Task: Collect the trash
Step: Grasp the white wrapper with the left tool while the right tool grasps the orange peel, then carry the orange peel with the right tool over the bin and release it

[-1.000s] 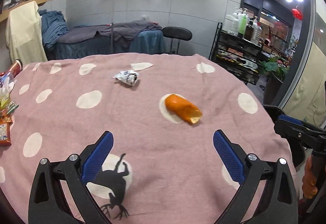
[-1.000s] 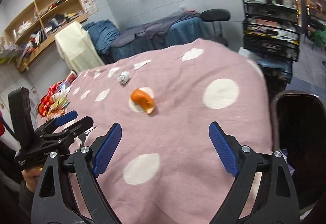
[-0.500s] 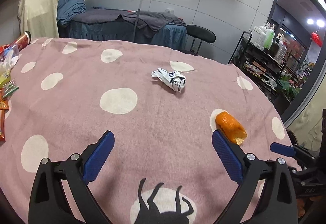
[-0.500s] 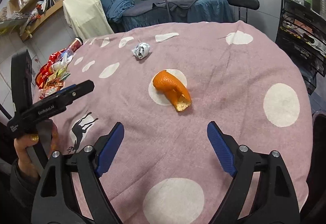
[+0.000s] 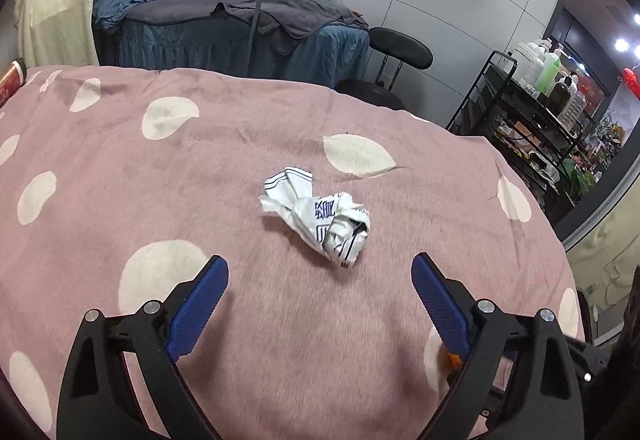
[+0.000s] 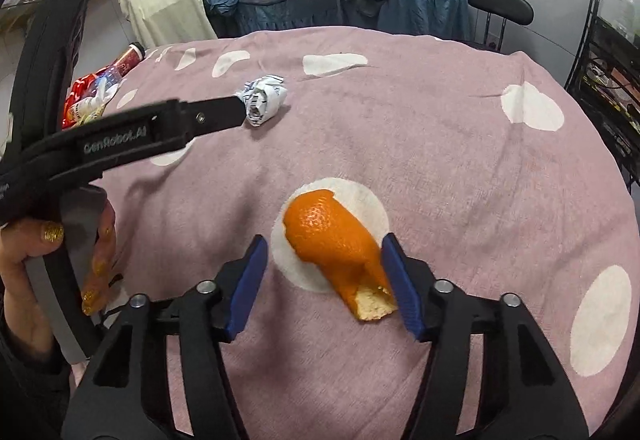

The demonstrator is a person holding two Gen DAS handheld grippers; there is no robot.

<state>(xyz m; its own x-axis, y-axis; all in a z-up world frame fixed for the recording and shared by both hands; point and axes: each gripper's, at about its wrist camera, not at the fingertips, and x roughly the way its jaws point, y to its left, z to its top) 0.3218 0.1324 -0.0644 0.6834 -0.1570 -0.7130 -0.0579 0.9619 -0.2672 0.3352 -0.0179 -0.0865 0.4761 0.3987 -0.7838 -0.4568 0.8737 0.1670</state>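
Note:
A crumpled white paper wrapper (image 5: 320,216) lies on the pink polka-dot cloth (image 5: 120,200), just ahead of my open left gripper (image 5: 320,280), centred between its blue pads. It also shows in the right wrist view (image 6: 266,98), with the left gripper's finger (image 6: 160,128) reaching to it. An orange peel (image 6: 336,240) lies on a white dot. My right gripper (image 6: 322,256) is open, its pads on either side of the peel, the right pad (image 6: 400,280) close against it. A bit of peel (image 5: 454,358) shows behind the left gripper's right finger.
Snack packets and a red bottle (image 6: 100,84) lie at the cloth's far left edge. Beyond the table stand a covered bed (image 5: 240,32), a black stool (image 5: 400,48) and a wire rack of bottles (image 5: 540,96) to the right.
Both grippers have moved forward. The left now faces the wrapper close up. The right has dropped down around the orange peel and its pads have come closer together.

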